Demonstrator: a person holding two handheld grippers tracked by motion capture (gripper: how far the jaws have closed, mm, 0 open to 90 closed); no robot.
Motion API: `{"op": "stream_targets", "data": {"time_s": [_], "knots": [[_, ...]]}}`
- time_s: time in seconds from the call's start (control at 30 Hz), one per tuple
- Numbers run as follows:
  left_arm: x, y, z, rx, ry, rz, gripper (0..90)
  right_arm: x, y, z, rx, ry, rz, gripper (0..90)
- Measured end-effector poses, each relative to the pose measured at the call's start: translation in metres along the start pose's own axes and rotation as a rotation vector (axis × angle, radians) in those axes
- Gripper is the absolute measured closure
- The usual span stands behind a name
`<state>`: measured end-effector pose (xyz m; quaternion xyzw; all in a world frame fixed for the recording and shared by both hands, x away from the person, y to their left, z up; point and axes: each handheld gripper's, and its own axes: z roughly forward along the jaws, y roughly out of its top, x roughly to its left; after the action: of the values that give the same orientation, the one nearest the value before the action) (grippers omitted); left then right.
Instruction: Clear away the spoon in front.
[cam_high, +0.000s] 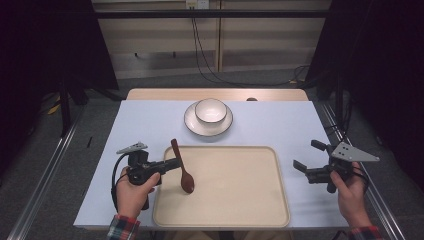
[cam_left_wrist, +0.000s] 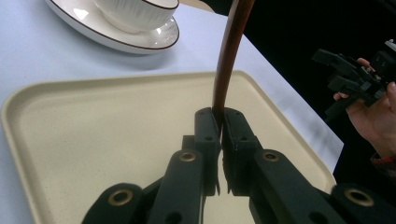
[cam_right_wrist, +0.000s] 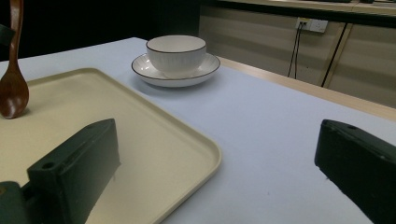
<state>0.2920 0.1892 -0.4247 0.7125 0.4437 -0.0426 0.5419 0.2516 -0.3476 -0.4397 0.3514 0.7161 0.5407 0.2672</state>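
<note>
A dark wooden spoon (cam_high: 182, 167) stands tilted over the left part of the beige tray (cam_high: 235, 200). Its bowl end is down at the tray surface and its handle points away from me. My left gripper (cam_high: 175, 164) is shut on the middle of the handle. In the left gripper view the jaws pinch the spoon (cam_left_wrist: 229, 56) just above the tray (cam_left_wrist: 93, 130). My right gripper (cam_high: 306, 155) is held open beside the tray's right edge with nothing between its jaws. In the right gripper view the spoon (cam_right_wrist: 13, 88) shows at the far left.
A white bowl (cam_high: 210, 110) sits on a white plate (cam_high: 192, 125) with a dark rim, behind the tray at the table's middle. The pale blue table top (cam_high: 140, 125) ends close to both hands. Cables hang down the back wall.
</note>
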Motion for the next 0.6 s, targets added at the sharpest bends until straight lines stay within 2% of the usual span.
{"op": "stream_targets", "data": {"time_s": [0.2, 0.6], "knots": [[0.003, -0.001, 0.004, 0.002, -0.016, -0.023, 85.7, 0.0, 0.0, 0.0, -0.004, -0.011, 0.002, 0.0], [0.011, 0.001, 0.013, -0.006, -0.005, -0.051, 84.8, 0.0, 0.0, 0.0, 0.007, 0.009, -0.003, 0.0]]}}
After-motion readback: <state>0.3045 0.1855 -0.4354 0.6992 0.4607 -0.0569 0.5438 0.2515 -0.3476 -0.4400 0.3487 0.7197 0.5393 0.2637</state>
